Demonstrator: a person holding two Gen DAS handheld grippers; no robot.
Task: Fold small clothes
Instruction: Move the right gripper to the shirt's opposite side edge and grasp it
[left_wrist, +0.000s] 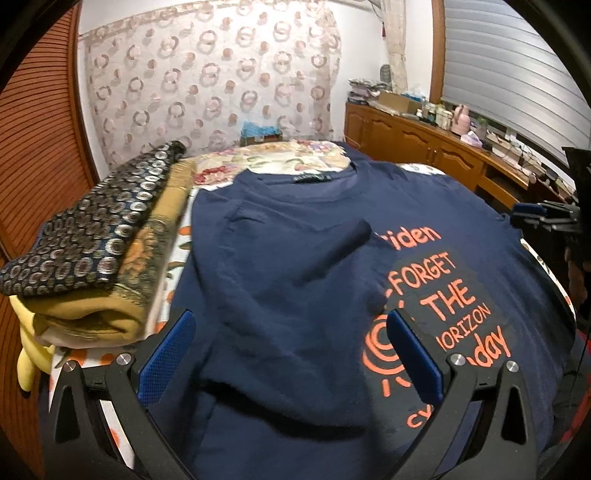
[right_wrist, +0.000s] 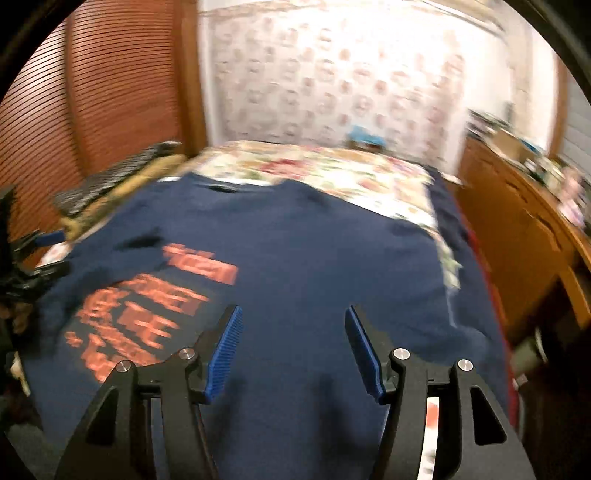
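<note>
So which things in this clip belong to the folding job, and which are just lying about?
Job in hand:
- navy cotton T-shirt with orange lettering, left side folded over
- left hand-held gripper, open above it
- right hand-held gripper, open above it

Lying about:
- folded stack of patterned navy and mustard fabrics
- floral bedsheet
- wooden sideboard with clutter

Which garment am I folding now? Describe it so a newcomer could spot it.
On the floral bed, look at the middle, under both open tools. The navy T-shirt lies there, left sleeve folded in. Unlike the folded stack at its left, it is spread out and has orange lettering.
</note>
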